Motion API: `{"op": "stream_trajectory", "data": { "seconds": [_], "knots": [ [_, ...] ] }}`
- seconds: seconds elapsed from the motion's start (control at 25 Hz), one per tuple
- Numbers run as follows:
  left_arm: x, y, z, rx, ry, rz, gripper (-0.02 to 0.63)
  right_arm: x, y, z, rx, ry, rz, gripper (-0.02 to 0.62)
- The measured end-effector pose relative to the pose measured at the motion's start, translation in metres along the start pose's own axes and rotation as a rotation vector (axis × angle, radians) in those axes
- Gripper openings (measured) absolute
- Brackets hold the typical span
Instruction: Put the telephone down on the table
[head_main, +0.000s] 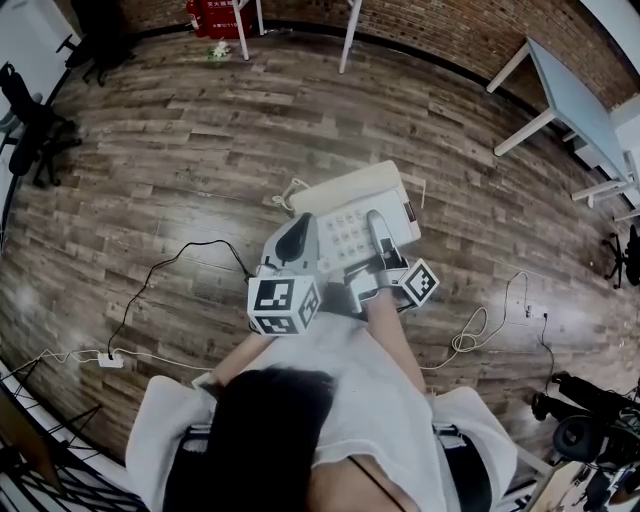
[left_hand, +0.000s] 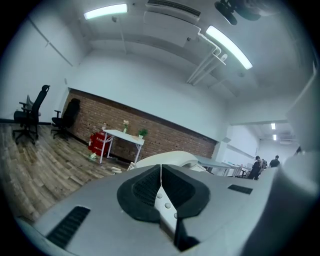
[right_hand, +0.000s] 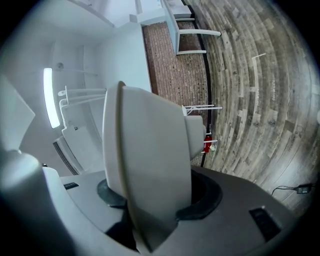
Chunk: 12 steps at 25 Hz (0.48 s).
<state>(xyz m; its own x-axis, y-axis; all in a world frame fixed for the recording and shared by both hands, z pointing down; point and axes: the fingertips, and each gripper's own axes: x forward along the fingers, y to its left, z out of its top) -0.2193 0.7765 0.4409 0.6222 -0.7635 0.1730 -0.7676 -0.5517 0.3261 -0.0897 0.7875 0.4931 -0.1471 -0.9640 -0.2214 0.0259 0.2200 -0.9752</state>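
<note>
**Head view:** A person stands on a plank floor (head_main: 180, 160) and holds a cream desk phone (head_main: 350, 205) in the air in front of the body, keypad up. The right gripper (head_main: 378, 228) reaches over the phone's near edge, with one jaw lying on the keypad face. The left gripper (head_main: 296, 236) lies along the phone's left end; whether it touches cannot be told here. The phone's long axis runs from lower left to upper right, across the line of both grippers. A white table (head_main: 572, 95) stands at the upper right, well apart from the phone. Only floor lies under the phone.

**Left gripper view:** The jaws are pressed together with nothing between them. The phone (left_hand: 167, 157) shows as a cream hump just beyond their tips. A far table (left_hand: 122, 134) stands by a brick wall (left_hand: 165, 131).

**Right gripper view:** The jaws are pinching the phone (right_hand: 150, 140). Its cream body fills the gap between them and runs forward, away from the camera.

The right gripper appears to carry the phone alone. The white table lies ahead and to that gripper's side, so the right hand is the nearer one. The phone would likely have to travel there, staying flat, before being lowered. Which table is meant cannot be told.
</note>
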Motion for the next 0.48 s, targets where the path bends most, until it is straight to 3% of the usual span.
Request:
{"op": "stream_trajectory", "data": {
  "seconds": [0.48],
  "knots": [
    [0.067,0.021,0.011,-0.01,-0.005,0.041,0.03,0.061,-0.021,0.029,-0.007,0.069,-0.016,0.242]
  ]
}}
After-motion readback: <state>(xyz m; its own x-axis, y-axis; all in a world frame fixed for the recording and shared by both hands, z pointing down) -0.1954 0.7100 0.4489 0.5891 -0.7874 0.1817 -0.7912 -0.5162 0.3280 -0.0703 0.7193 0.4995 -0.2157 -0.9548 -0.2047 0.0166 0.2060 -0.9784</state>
